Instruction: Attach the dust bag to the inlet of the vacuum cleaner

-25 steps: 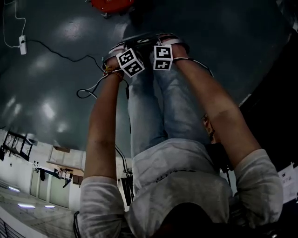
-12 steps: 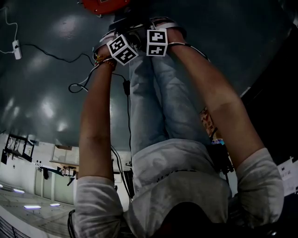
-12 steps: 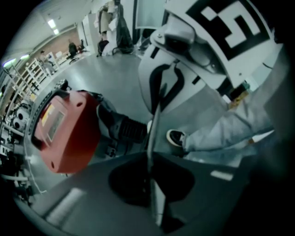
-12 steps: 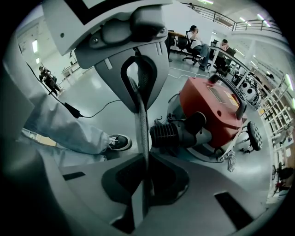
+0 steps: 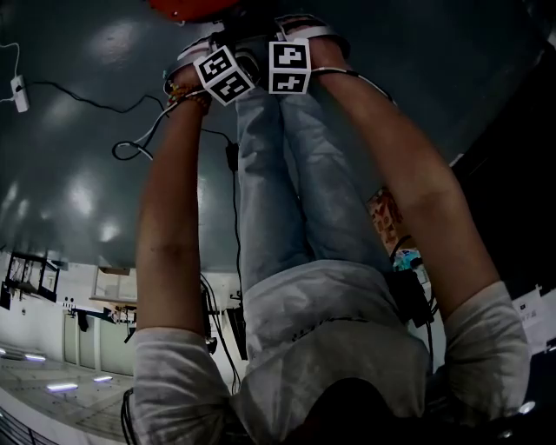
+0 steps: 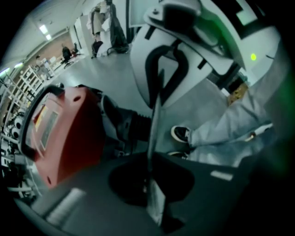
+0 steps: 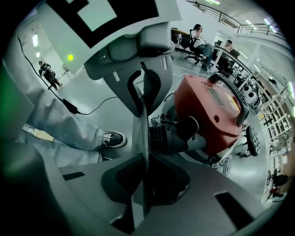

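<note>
The dust bag (image 6: 154,124) shows edge-on as a thin grey sheet, held between both grippers. My left gripper (image 6: 150,186) is shut on one edge of it, and my right gripper (image 7: 144,184) is shut on the opposite edge (image 7: 144,133). Just beyond the bag the red vacuum cleaner (image 6: 64,133) (image 7: 216,108) lies on the floor, its black ribbed inlet (image 7: 168,136) (image 6: 133,129) pointing at the bag. In the head view the two marker cubes (image 5: 228,74) (image 5: 289,67) sit side by side just below the vacuum (image 5: 187,7), which the top edge cuts off. The bag is hidden there.
The person's jeans (image 5: 287,182) and shoes (image 7: 113,138) (image 6: 182,133) stand close to the vacuum. A black cable (image 5: 130,148) and a white power strip (image 5: 17,87) lie on the grey floor. Seated people (image 7: 203,39), desks and shelving (image 6: 23,92) lie further off.
Both hands with the grippers have moved up the head view towards the red vacuum cleaner, which has slid further past the top edge. The grip on the bag looks unchanged.
</note>
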Demonstrator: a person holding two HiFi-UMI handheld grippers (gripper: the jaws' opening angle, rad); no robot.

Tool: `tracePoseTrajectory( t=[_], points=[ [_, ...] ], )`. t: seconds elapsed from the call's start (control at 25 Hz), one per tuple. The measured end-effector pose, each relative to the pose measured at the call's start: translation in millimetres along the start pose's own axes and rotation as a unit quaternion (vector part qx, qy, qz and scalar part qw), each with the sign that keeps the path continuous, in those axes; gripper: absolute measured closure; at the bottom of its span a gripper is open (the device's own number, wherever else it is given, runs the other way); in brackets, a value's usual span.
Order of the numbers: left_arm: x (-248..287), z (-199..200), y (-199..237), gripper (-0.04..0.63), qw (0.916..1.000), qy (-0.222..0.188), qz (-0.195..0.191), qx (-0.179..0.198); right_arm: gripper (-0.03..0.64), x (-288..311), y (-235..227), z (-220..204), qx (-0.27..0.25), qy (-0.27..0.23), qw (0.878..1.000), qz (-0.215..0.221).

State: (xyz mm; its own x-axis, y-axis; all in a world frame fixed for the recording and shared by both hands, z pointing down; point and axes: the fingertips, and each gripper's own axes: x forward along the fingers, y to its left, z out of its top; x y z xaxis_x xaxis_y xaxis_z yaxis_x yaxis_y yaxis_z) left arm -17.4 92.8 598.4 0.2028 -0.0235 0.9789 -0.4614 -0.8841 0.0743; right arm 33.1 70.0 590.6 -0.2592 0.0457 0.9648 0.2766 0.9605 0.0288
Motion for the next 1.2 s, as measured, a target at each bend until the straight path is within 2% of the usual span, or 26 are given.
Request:
tracePoseTrajectory(
  t=[0.24, 0.4, 0.56, 0.72, 0.84, 1.0, 1.12, 1.2],
  points=[
    [0.9, 12.6, 9.2, 0.58, 0.9986, 0.018, 0.018, 0.046, 0.586, 22.1, -0.5, -16.2, 0.024, 0.014, 1.0, 0.012],
    [2.3, 7.3, 6.5, 0.581, 0.9993, 0.028, 0.006, 0.025, 0.584, 8.2, -6.8, -8.0, 0.005, 0.016, 1.0, 0.003],
    [-4.9, 18.9, 12.5, 0.58, 0.9982, 0.02, 0.017, 0.054, 0.586, 19.2, -1.4, -17.3, 0.027, 0.014, 0.999, 0.011],
    [10.7, 4.9, 6.7, 0.581, 0.9992, 0.037, -0.008, 0.015, 0.583, 7.3, -18.3, -1.4, 0.004, 0.002, 1.0, -0.009],
    [12.2, 2.4, 7.0, 0.581, 0.9986, 0.046, -0.004, 0.024, 0.581, 17.8, -21.4, -0.9, -0.005, 0.002, 1.0, -0.001],
    [-1.9, 21.6, 24.2, 0.58, 0.9989, 0.025, 0.011, 0.038, 0.583, 22.4, -7.2, -13.6, 0.024, 0.01, 1.0, 0.01],
    [2.0, 18.0, 22.8, 0.582, 0.9995, 0.03, 0.012, 0.007, 0.583, 14.4, -17.8, -11.1, 0.035, 0.011, 0.999, 0.0],
    [4.8, 15.0, 19.6, 0.583, 0.9995, 0.031, 0.011, 0.006, 0.581, 14.8, -27.0, -10.6, 0.028, 0.011, 1.0, -0.006]
  ],
)
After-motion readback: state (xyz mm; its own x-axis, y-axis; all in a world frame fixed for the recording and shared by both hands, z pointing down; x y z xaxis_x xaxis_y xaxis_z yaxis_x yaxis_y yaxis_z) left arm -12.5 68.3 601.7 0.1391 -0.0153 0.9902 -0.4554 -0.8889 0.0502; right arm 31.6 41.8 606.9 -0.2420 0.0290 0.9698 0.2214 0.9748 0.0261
